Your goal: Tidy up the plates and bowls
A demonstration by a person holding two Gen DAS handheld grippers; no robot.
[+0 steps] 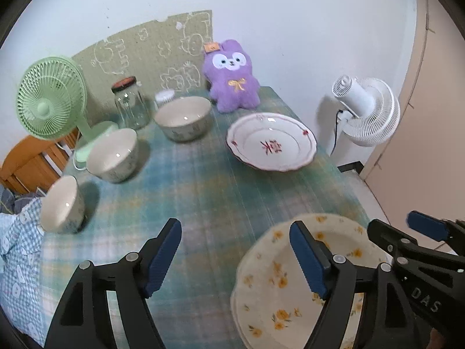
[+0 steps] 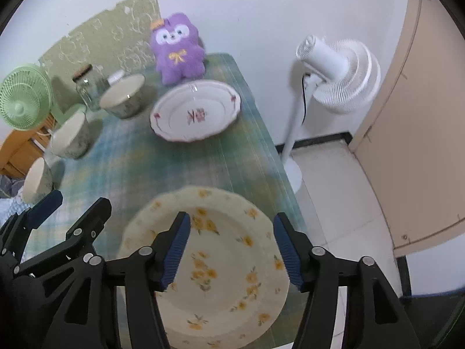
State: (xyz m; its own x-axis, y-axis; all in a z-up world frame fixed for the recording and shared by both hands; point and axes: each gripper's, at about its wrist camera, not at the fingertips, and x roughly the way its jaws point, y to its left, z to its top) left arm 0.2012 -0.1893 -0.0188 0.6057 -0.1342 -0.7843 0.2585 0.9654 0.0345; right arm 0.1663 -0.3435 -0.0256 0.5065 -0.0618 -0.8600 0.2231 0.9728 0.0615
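Hovering above the near end of a table (image 1: 203,180) covered in a blue-green plaid cloth, both grippers stand released with nothing between their blue pads. The left gripper (image 1: 235,258) hangs over bare cloth with its right finger in front of the rim of a cream plate with yellow flowers (image 1: 279,290), not touching it as far as the view shows. The right gripper (image 2: 231,251) is poised directly over that same yellow-flowered plate (image 2: 221,261), which lies flat at the table's near right corner. Farther back on the right sits a white scalloped plate with red markings (image 1: 271,145), near a purple plush toy (image 1: 232,77) against the wall. Three pale bowls line the left side: the largest (image 1: 183,120) near a lidded glass jar (image 1: 130,101), a middle one (image 1: 113,155) beside a green desk fan (image 1: 51,99), and the smallest (image 1: 62,203) nearest the edge. A white standing fan (image 2: 337,78) stands on the floor beyond the table's right side.
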